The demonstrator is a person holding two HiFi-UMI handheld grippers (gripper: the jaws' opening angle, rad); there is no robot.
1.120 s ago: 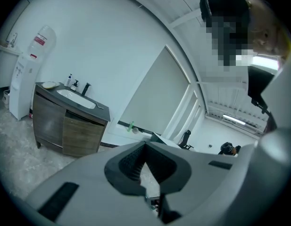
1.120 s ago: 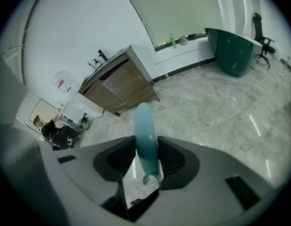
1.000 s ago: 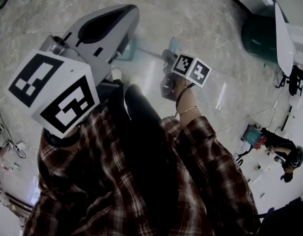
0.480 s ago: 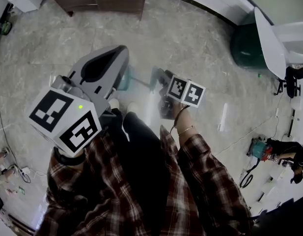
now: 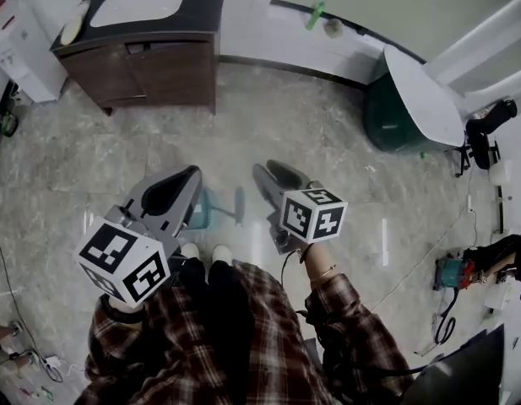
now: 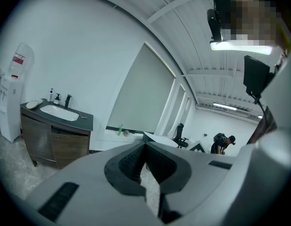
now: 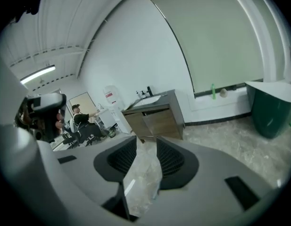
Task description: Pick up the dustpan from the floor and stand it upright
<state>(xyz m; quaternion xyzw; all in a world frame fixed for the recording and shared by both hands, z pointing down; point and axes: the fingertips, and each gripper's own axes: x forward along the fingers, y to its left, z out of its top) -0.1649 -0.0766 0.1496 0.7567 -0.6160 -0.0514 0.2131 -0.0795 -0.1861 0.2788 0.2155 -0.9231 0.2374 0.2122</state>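
A teal dustpan [image 5: 200, 211] lies on the floor just ahead of the person's white shoes, its thin handle [image 5: 229, 216] running right; my left gripper hides part of it. The left gripper [image 5: 195, 173] hovers above it with its tips together and nothing between them [image 6: 145, 144]. To the right of the dustpan's handle, the right gripper [image 5: 262, 170] is raised, its jaws a little apart and bare floor showing through the gap [image 7: 146, 139]. Both gripper views look level across the room, and the dustpan is in neither.
A dark vanity cabinet with a sink [image 5: 146, 53] stands against the far wall. A green bin with a white lid [image 5: 395, 112] is at the back right. Cables, a blue tool [image 5: 453, 272] and another person [image 5: 507, 256] are at the right edge.
The head view has tilted up, bringing the cabinet and wall into sight. Both grippers have dropped lower in the picture and look smaller. The dustpan stays on the floor.
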